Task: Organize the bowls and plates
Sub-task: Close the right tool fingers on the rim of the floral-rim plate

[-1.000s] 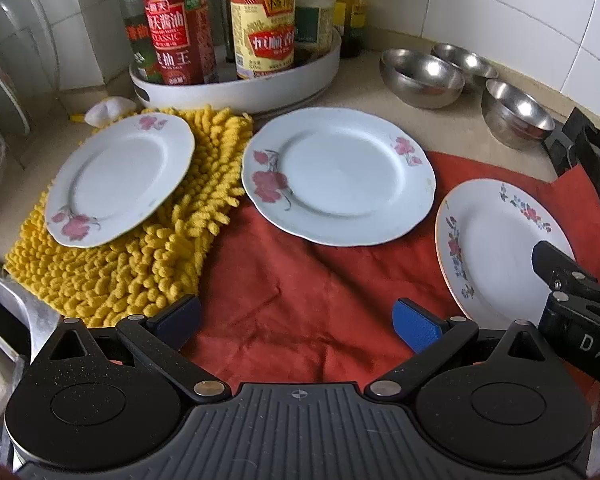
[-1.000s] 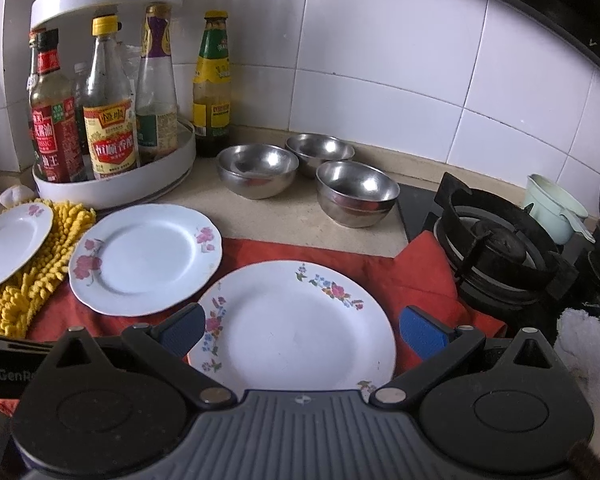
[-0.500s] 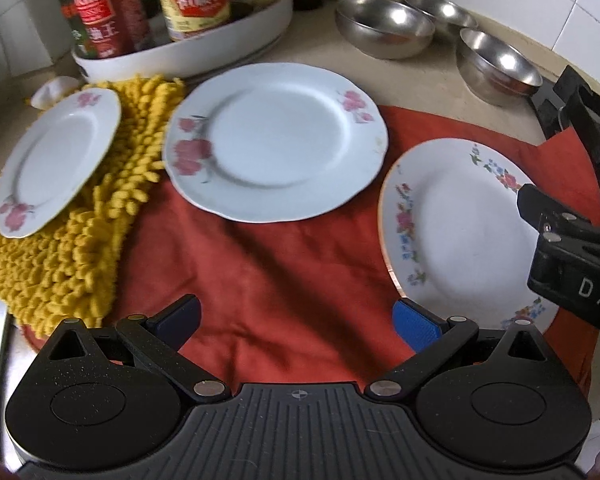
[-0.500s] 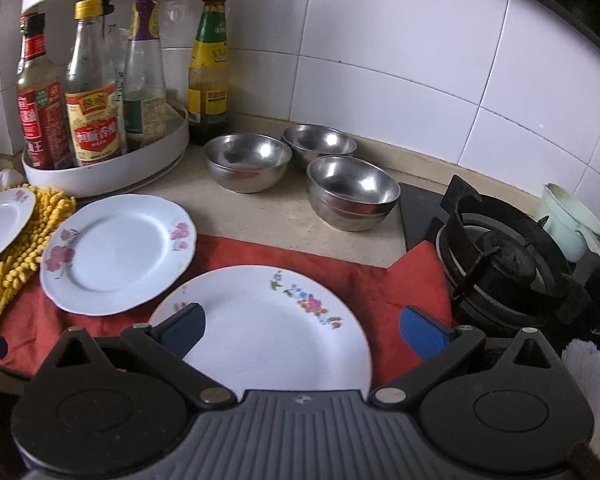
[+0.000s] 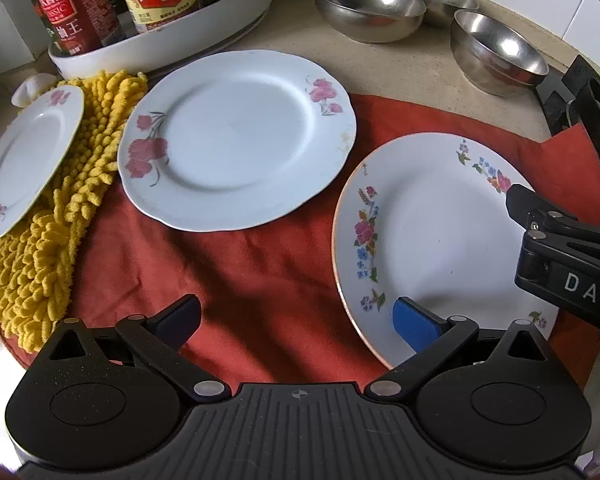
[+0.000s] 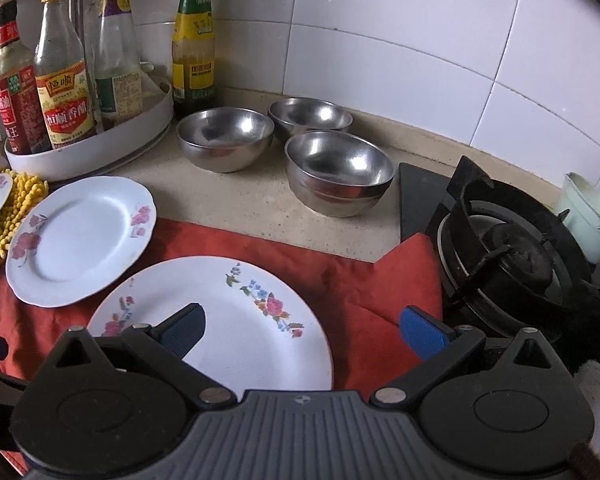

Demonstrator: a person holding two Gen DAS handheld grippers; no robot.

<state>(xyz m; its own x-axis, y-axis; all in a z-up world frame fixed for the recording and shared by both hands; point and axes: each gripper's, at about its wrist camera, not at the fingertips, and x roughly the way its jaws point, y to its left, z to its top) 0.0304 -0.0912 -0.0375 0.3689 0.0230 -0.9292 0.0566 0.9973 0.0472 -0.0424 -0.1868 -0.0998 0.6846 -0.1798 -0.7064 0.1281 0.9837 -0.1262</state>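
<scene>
Left wrist view: the left gripper (image 5: 296, 318) has dropped closer over the flowered plate (image 5: 436, 240); both it and the right gripper (image 6: 302, 328) gape wide, empty, so nothing's stacked yet.

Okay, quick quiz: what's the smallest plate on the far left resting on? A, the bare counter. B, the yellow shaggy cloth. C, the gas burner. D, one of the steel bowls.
B: the smallest plate lies on the yellow shaggy cloth, whose tufts show along its right edge, apart from the steel bowls behind.
</scene>
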